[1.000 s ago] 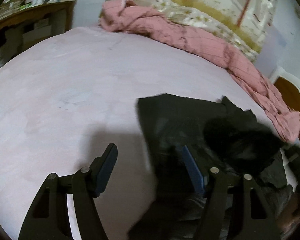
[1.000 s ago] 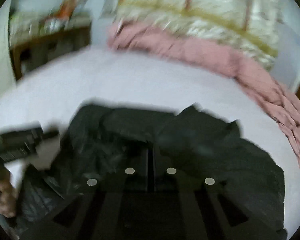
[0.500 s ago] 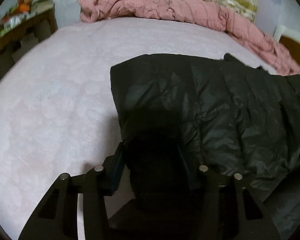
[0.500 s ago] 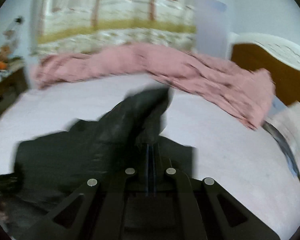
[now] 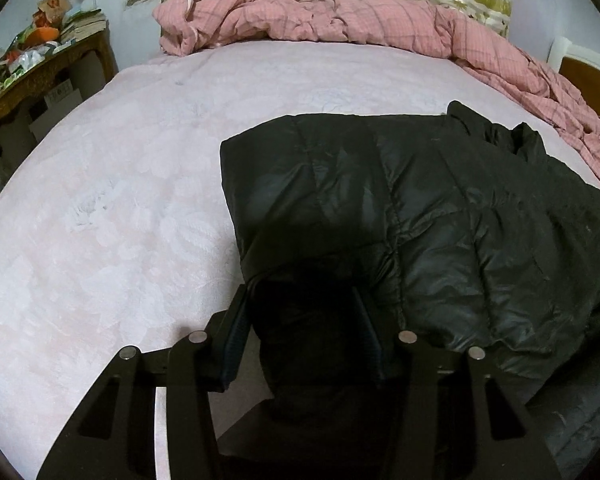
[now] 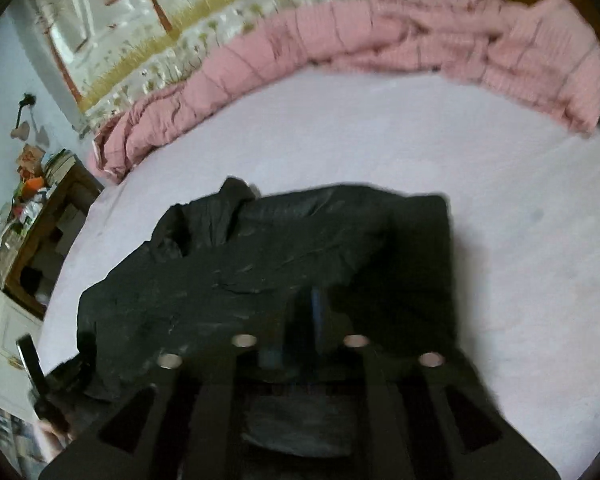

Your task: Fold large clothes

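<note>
Pale pink bed carries the black quilted puffer jacket, long axis left to right. My left fingers, part open, straddle its near-left corner; my right fingers pinch its near-right edge.

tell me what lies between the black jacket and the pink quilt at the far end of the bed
Only bare pale pink bedsheet separates the black jacket from the pink quilt; the left wrist view shows it clearly.
</note>
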Available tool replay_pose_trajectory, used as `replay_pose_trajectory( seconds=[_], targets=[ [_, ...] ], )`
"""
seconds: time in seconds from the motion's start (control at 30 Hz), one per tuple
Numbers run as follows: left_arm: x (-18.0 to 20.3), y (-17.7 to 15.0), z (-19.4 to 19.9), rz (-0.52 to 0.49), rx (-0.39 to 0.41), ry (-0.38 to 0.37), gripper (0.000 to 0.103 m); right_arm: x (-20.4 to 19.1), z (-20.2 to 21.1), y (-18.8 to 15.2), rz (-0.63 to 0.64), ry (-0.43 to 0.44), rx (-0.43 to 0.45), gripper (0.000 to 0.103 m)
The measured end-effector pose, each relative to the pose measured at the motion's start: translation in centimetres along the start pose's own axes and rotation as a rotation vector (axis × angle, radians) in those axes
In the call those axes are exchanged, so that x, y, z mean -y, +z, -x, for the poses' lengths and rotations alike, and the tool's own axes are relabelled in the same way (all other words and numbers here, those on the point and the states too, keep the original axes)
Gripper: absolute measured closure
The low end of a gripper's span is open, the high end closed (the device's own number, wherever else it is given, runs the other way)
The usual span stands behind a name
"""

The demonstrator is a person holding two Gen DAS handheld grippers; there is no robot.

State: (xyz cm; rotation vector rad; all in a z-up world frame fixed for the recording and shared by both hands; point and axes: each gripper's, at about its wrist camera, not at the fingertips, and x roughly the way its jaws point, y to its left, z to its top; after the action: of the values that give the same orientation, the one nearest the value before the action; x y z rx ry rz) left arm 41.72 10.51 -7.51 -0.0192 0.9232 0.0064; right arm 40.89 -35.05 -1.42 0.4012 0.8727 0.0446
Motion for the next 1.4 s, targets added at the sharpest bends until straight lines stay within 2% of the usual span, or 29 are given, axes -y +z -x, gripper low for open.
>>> replay_pose_trajectory(
  seconds=[0.1,0.13,0.23,0.27,0.37,0.43,0.5,0.57,0.63,0.7,0.77,0.87,0.9,0.93,1.07,1.23,1.3,1.4],
  targets=[
    [-0.1,0.1,-0.1,0.004,-0.002,-0.005,0.054,0.4,-1.6,0.0,-0.001,-0.079,0.015,0.059],
    [-0.1,0.0,-0.1,0.002,-0.002,-0.003,0.054,0.7,-2.0,-0.1,0.001,-0.069,0.017,0.054],
    [-0.1,0.0,0.0,0.005,0.003,-0.004,0.054,1.3,-3.1,-0.1,-0.002,-0.001,0.000,0.053],
    [-0.2,0.0,-0.1,0.011,0.004,-0.008,0.054,1.2,-3.4,0.2,-0.001,0.031,0.006,0.053],
    [-0.4,0.1,-0.2,0.027,-0.001,-0.024,0.053,0.8,-3.4,0.9,0.013,0.232,0.053,0.053],
    [-0.5,0.0,-0.2,0.034,-0.003,-0.031,0.053,0.2,-3.4,1.1,0.034,0.310,0.070,0.053],
    [-0.4,0.0,-0.2,0.031,-0.004,-0.027,0.052,-0.2,-4.2,0.9,0.041,0.367,0.025,0.053],
    [-0.1,0.0,-0.2,0.022,-0.003,-0.017,0.052,-0.6,-6.0,0.4,0.043,0.409,-0.074,0.053],
    [0.0,0.0,-0.1,0.013,-0.002,-0.010,0.052,-1.3,-7.7,-0.2,0.071,0.376,-0.158,0.053],
    [0.1,0.0,-0.2,0.010,-0.003,-0.008,0.052,-2.2,-8.4,-0.6,0.116,0.303,-0.186,0.054],
    [0.0,-0.1,-0.2,0.008,-0.003,-0.007,0.051,-3.1,-8.6,-0.8,0.158,0.187,-0.189,0.055],
    [0.0,0.0,-0.2,0.004,-0.003,0.004,0.048,-3.1,-8.1,-0.6,0.173,-0.009,-0.142,0.055],
    [0.1,0.0,-0.2,0.001,-0.003,0.005,0.047,-2.6,-7.9,-0.4,0.160,-0.052,-0.135,0.055],
    [0.1,0.0,-0.3,-0.001,-0.003,0.007,0.046,-1.7,-7.7,-0.1,0.128,-0.052,-0.135,0.055],
    [0.0,0.0,-0.3,-0.001,-0.004,0.010,0.045,1.3,-6.8,0.7,0.029,0.079,-0.137,0.060],
    [0.0,0.0,-0.3,-0.004,-0.005,0.013,0.045,2.2,-6.8,0.9,0.013,0.457,-0.134,0.056],
    [-0.1,0.0,-0.3,-0.005,-0.005,0.014,0.045,1.8,-7.1,0.7,0.028,0.478,-0.152,0.054],
    [0.0,0.0,-0.4,-0.007,-0.005,0.017,0.045,0.4,-7.8,0.2,0.078,0.397,-0.218,0.054]
  ],
)
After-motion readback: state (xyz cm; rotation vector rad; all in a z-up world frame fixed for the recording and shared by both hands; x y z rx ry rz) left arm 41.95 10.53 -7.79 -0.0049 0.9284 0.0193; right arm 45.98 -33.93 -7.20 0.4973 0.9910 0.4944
